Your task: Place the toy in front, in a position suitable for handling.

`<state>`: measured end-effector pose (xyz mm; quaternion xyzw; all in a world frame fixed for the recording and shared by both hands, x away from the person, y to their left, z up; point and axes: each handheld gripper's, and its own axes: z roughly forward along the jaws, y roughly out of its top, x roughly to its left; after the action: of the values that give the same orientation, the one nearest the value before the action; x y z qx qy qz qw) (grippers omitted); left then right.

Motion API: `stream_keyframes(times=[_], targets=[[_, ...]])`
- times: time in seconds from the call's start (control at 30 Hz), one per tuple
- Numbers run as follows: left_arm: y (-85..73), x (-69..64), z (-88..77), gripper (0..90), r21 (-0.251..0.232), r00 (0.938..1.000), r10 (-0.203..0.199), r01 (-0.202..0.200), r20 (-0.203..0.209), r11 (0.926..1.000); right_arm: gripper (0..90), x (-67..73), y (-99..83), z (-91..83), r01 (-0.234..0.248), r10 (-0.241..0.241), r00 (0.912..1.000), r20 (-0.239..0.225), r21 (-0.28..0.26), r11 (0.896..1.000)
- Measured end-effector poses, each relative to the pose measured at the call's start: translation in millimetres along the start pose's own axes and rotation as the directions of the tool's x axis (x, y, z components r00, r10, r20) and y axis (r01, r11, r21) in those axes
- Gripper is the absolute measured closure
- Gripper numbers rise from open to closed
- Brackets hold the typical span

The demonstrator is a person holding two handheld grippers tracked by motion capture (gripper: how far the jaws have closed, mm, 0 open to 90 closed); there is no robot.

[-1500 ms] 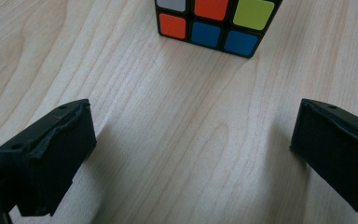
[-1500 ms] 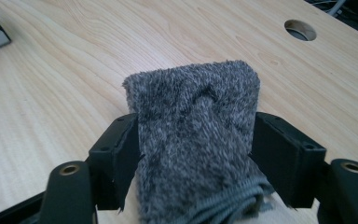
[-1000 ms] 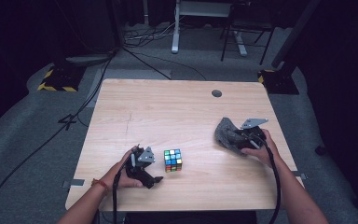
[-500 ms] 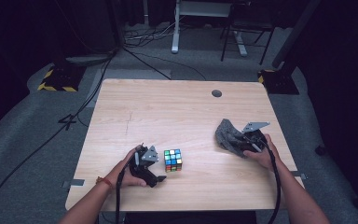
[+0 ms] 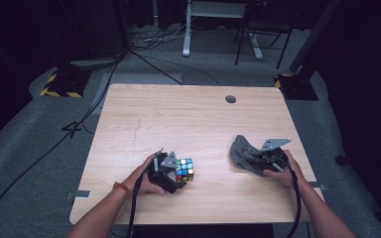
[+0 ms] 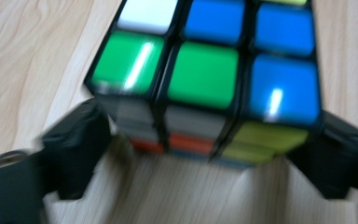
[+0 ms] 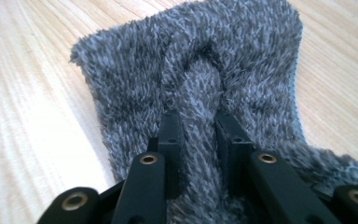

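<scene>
Left hand-held gripper [image 6: 205,154] has just closed around the puzzle cube [image 6: 205,79] — right hand-held gripper [image 7: 198,135] pinches grey cloth [image 7: 191,70].

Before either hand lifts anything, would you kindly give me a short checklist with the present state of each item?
1. Puzzle cube sits between the left gripper's jaws, which have just been closing: ok.
2. Both pads press firmly on the cube: cannot tell, the picture is blurred.
3. Right gripper pinches a fold of the grey fuzzy cloth: ok.
4. Cube and cloth lie apart on the table: ok.
5. Both lie well inside the table's edges: ok.
</scene>
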<state>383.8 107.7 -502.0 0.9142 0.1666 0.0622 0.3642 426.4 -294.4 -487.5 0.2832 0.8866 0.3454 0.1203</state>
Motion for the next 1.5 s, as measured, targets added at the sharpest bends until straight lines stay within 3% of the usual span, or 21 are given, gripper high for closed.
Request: stream_keyframes(times=[0.17, 0.37, 0.4, 0.5, 0.73, 0.9, 1.27, 1.3, 1.5], targets=[[6.4, -3.6, 4.7, 16.0, -0.011, 0.9995, 0.029, -0.029, 0.009, 0.9995, 76.5, 3.1, -5.3, -5.1, 0.009, -0.009, 0.9995, -0.029, -0.004, 1.0], [8.1, -2.0, 2.5, 20.7, -0.029, 0.9994, 0.019, -0.018, 0.03, 0.9994, 74.7, 7.9, -7.4, -9.3, 0.028, -0.028, 0.999, -0.036, 0.006, 1.0], [9.6, -0.3, -0.6, 24.4, -0.062, 0.9994, 0.005, -0.003, 0.034, 0.9981, 72.6, 9.6, -7.0, -10.4, 0.039, -0.039, 0.9989, -0.026, 0.007, 0.999], [10.8, 0.6, -2.4, 28.3, -0.077, 0.9992, 0.005, -0.002, 0.04, 0.997, 66.2, 11.7, -5.9, -12.4, 0.051, -0.051, 0.9984, -0.023, -0.006, 0.999], [11.9, 0.7, 1.9, 27.0, -0.066, 0.9984, 0.003, 0.001, 0.056, 0.9978, 47.9, 12.6, -1.2, -14.2, 0.036, -0.036, 0.9993, -0.004, -0.061, 0.998], [11.7, 0.6, 5.4, 26.2, -0.051, 0.998, 0.0, 0.003, 0.063, 0.9987, 43.5, 12.4, 0.7, -4.9, 0.027, -0.027, 0.9995, 0.018, -0.04, 0.999], [8.9, 1.8, 6.6, 32.6, -0.055, 0.9973, -0.01, 0.014, 0.072, 0.9984, 53.0, 11.3, -0.4, 1.4, 0.011, -0.011, 0.9999, 0.012, -0.024, 1.0], [9.4, 1.2, 6.8, 32.9, -0.054, 0.9975, -0.004, 0.008, 0.071, 0.9985, 60.3, 11.2, -1.6, 1.7, 0.015, -0.015, 0.9999, -0.002, -0.032, 0.999], [10.7, -2.1, 7.8, 33.3, -0.053, 0.9973, -0.002, 0.006, 0.073, 0.9986, 73.6, 13.0, -1.9, 1.3, 0.023, -0.023, 0.9996, -0.013, -0.028, 0.999]])
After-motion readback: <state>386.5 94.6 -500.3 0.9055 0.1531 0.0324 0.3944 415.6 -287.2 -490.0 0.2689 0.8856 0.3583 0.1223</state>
